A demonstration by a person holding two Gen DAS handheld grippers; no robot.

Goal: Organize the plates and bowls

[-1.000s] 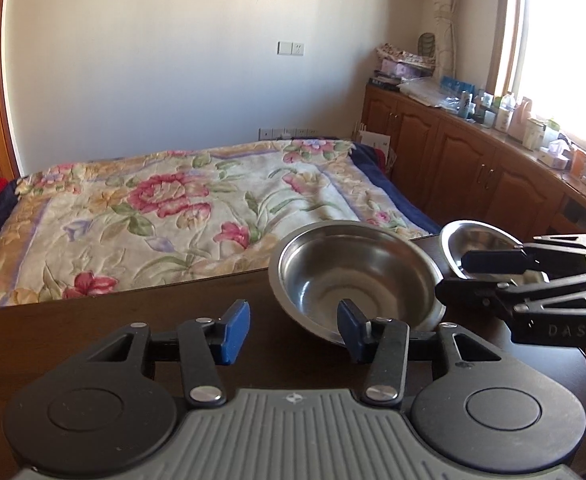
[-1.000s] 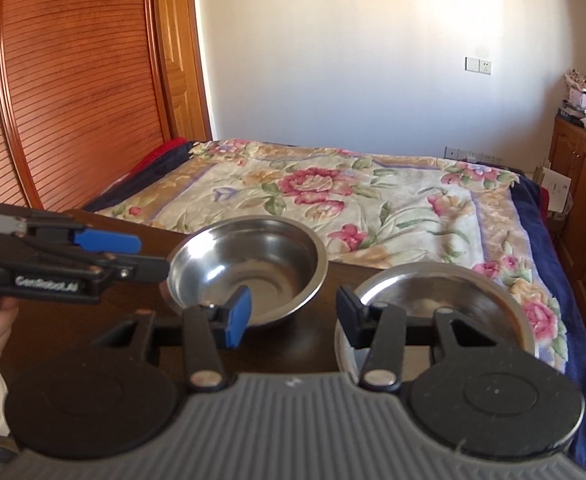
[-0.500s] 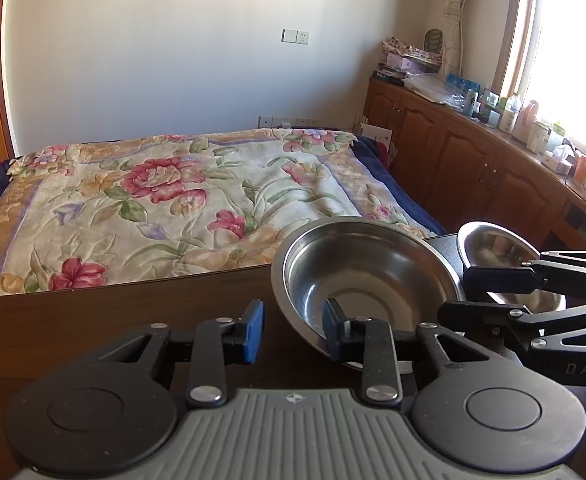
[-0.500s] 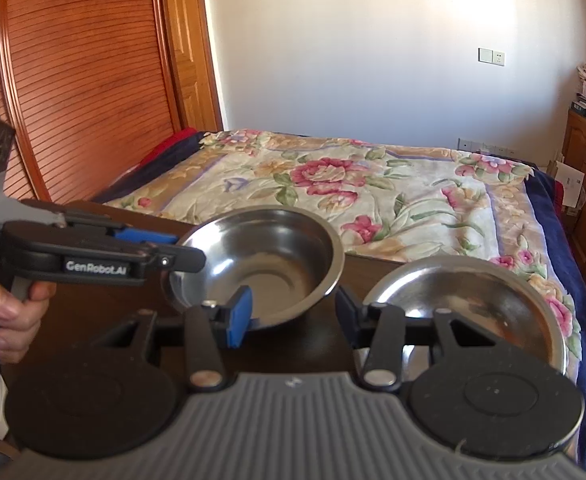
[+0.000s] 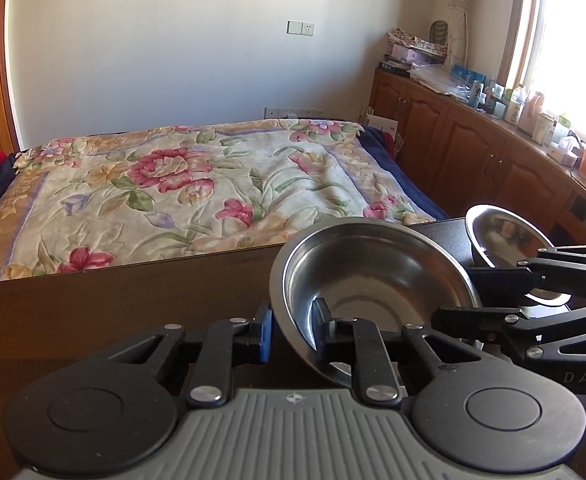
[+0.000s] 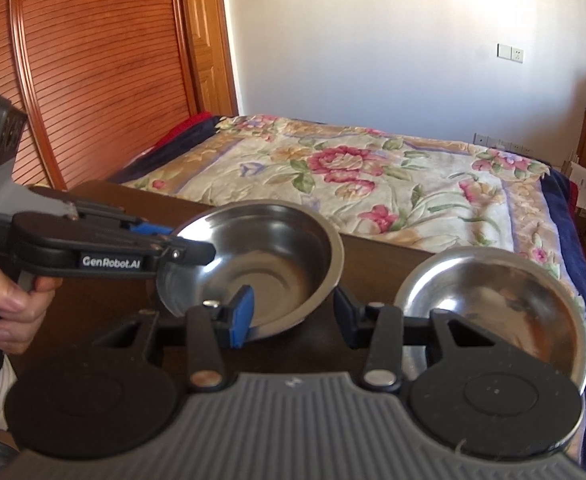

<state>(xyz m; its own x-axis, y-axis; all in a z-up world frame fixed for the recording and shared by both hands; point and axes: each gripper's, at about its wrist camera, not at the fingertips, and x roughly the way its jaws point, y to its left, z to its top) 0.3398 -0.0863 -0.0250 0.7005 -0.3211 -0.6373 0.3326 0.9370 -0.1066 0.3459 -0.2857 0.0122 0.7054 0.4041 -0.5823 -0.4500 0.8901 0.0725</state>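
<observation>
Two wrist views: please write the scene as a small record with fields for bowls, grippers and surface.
surface: dark wooden table, with a bed with a floral cover behind it
left bowl: steel bowl, tilted, near rim lifted
right bowl: second steel bowl, flat on the table, not gripped
left gripper: jaws just closed, clamped on the left bowl's rim
right gripper: open, holding nothing
bowls: apart, not stacked

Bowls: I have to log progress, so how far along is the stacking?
Done: nothing stacked; the two bowls are side by side on the table. In hand: the left claw has just closed on the rim of the left bowl. Left: the right claw is open, gripping nothing; the right bowl is ungripped.
</observation>
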